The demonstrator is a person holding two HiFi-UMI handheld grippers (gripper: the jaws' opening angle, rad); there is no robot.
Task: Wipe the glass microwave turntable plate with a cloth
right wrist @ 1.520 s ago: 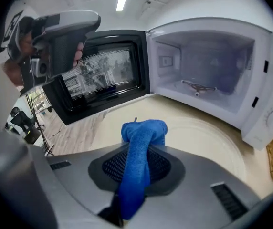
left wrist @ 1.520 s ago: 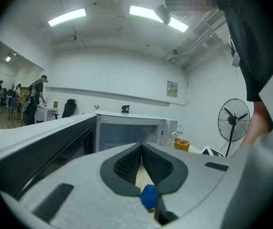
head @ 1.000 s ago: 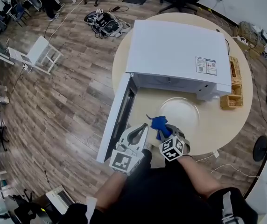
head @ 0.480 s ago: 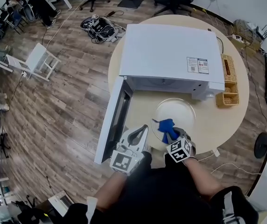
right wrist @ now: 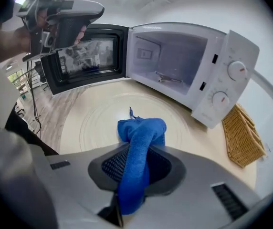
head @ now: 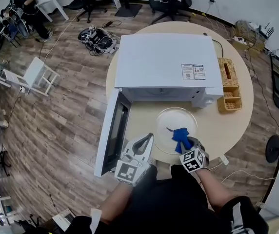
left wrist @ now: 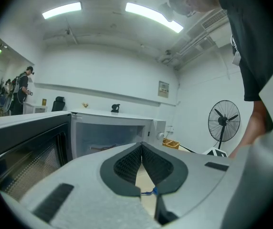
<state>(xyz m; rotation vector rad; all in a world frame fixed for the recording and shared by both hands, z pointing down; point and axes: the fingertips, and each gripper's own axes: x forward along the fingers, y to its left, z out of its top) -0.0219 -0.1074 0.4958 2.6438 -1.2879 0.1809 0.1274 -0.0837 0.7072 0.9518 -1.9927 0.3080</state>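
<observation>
Table (head: 237, 121): one, round and pale, carrying everything below.
Microwave (head: 164, 62): one, white, standing at the table's far side; its door (head: 111, 130) was swung open toward the person's left and the cavity faced the person.
Glass turntable plate (head: 166, 122): one, round and clear, lying flat on the table just in front of the open cavity, outside the oven.
Wicker basket (head: 229, 84): one, to the right of the microwave, by the table's edge.
Left gripper (head: 147, 139): one, held off the plate's left rim beside the door; its jaws met at the tips with nothing between them.
Right gripper (head: 187, 144): one, at the plate's near edge, jaws clamped on the cloth.
Cloth (head: 180, 134): one, blue, rolled into a strip; its long axis ran out along the jaws toward the microwave, the bunched free end resting on the plate, a small corner pointing at the cavity.
</observation>
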